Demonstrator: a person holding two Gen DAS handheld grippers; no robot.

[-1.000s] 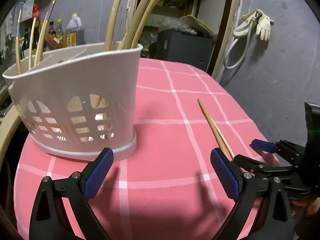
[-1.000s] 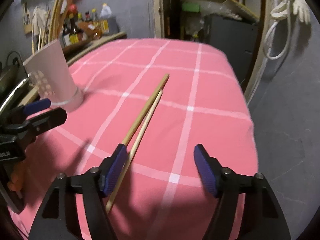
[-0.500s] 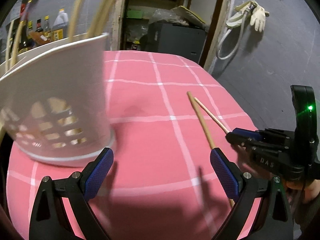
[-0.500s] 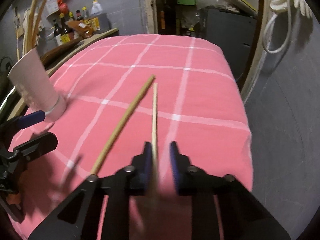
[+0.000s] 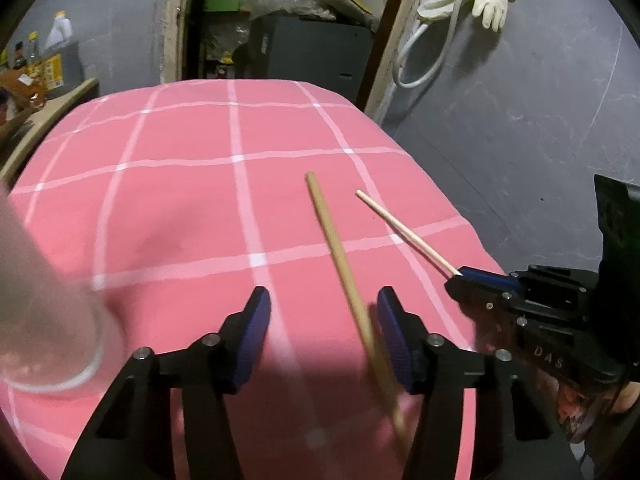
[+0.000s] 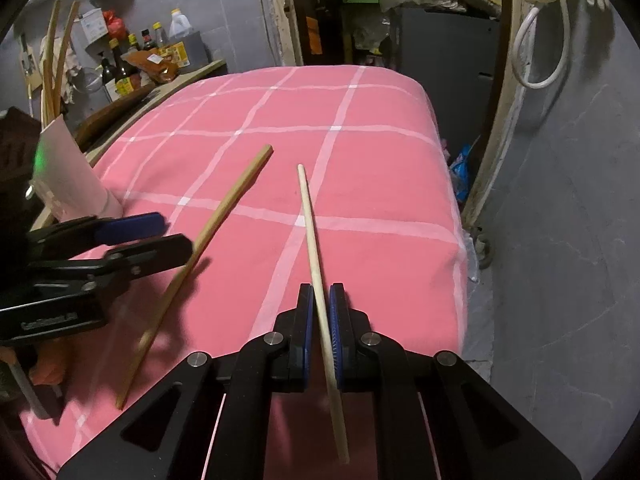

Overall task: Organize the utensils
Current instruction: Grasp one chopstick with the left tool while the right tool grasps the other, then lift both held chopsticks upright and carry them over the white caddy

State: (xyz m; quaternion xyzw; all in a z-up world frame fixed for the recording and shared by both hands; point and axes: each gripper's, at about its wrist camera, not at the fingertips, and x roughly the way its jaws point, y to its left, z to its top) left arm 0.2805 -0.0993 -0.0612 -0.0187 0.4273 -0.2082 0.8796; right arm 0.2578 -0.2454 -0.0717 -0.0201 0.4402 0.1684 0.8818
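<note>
A thick tan chopstick (image 5: 340,256) lies on the pink checked tablecloth (image 5: 180,200). It runs between the fingers of my left gripper (image 5: 324,302), close to the right pad. The jaws are closing and do not pinch it. My right gripper (image 6: 320,300) is shut on a thin pale chopstick (image 6: 310,220), which points forward over the cloth. From the left wrist the thin chopstick (image 5: 404,232) sticks out of the right gripper (image 5: 480,280). The right wrist view has the thick chopstick (image 6: 228,208) and left gripper (image 6: 140,236) at left. The white utensil holder (image 6: 72,172) stands far left, blurred (image 5: 40,300).
The table's right edge (image 6: 456,220) drops off to a grey floor. Bottles and packets (image 6: 152,60) crowd a shelf at the back left. A dark cabinet (image 5: 312,56) stands behind the table. A hose and gloves (image 5: 460,4) hang on the wall.
My right gripper closed on the thin chopstick and swung it away from the thick one. My left gripper moved right from the holder to the thick chopstick, and its jaws narrowed.
</note>
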